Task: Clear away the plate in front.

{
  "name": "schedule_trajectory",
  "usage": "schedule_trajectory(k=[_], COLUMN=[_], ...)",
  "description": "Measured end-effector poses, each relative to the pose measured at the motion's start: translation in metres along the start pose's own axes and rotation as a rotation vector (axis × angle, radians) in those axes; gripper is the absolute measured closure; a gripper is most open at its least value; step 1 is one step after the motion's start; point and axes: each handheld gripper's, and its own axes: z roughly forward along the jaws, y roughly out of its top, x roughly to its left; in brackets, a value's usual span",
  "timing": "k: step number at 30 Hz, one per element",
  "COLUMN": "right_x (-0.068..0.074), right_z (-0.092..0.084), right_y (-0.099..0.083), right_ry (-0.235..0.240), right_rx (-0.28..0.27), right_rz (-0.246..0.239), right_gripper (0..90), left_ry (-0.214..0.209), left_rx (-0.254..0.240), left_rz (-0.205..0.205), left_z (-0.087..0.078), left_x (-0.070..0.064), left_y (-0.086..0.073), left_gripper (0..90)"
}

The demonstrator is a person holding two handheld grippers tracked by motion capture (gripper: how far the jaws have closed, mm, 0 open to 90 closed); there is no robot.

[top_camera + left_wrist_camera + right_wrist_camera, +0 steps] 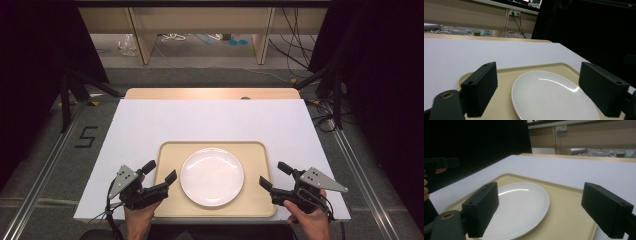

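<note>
We see a beige tray (167, 152) at the near edge of the white tabletop (150, 120), a plain white plate (212, 176) at its centre. Our left gripper (160, 170) and right gripper (273, 175) flank the tray, jaws wide, holding nothing. A black "5" (85, 137) marks the floor.

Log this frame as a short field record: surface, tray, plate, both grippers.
surface: white table top
tray: beige tray, near the table's front edge
plate: white plate, empty, lying flat in the tray
left gripper: left gripper open, holding nothing, at the tray's left edge
right gripper: right gripper open, holding nothing, at the tray's right edge
</note>
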Motion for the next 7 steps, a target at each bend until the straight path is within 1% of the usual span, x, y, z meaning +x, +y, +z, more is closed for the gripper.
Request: schedule_trajectory(k=[2, 4, 5, 6, 7], right_x=[-0.0001, -0.0002, 0.0002, -0.0005, -0.0004], right_z=[-0.0001, -0.0006, -0.0008, -0.0003, -0.0003], right_y=[0.0, 0.0002, 0.0004, 0.0002, 0.0002], right_ry=[-0.001, 0.0, 0.001, -0.002, -0.001], right_rx=[0.0, 0.009, 0.014, 0.006, 0.008], right_rz=[-0.001, 0.003, 0.01, -0.003, -0.002], right_gripper=[15.4, 15.4, 15.4, 15.4, 15.4], left_ry=[0.005, 0.003, 0.003, 0.003, 0.006], left_rx=[0.002, -0.006, -0.004, -0.001, -0.003], left_rz=[0.004, -0.008, -0.006, -0.002, -0.003], left_z=[-0.0007, -0.0003, -0.0004, -0.0006, 0.0002], left_x=[0.0, -0.0001, -0.0001, 0.0, -0.0005], left_y=[0.0001, 0.0003, 0.0002, 0.0001, 0.0], left_gripper=[15.0, 15.0, 15.0, 15.0, 15.0])
